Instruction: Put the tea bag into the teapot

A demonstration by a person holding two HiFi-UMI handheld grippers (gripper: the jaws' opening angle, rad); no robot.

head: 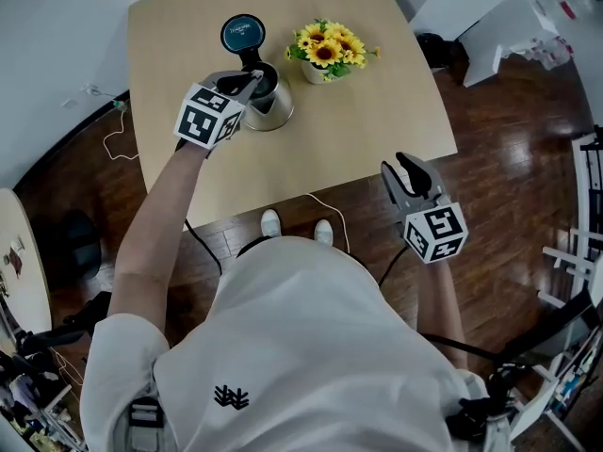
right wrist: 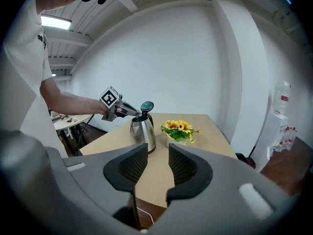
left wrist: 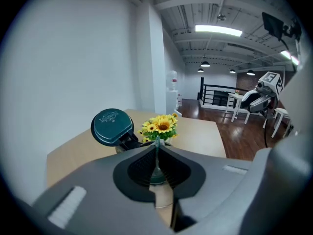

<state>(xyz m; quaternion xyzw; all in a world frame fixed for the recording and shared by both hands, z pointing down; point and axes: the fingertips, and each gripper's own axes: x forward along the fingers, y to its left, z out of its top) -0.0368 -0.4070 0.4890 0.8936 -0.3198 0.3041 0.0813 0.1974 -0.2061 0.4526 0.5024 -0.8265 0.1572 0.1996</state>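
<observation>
R tool [head: 407, 169], nearest the body: jaws apart, nothing btwn them, held off the table [head: 358, 130] just past its near edge. L tool [head: 256, 78]: arm extended, jaws together, clamped on tea bag [left wrist: 164, 197]; pale tan bag hangs under the pinch, directly above the teapot mouth. Teapot [head: 273, 111]: steel, upright on table, approx. centre-left. Lid [head: 243, 33]: dark teal, hinged open, tilted up on far side. Sunflower pot [head: 328, 50]: stands just R of teapot, not touching.
</observation>
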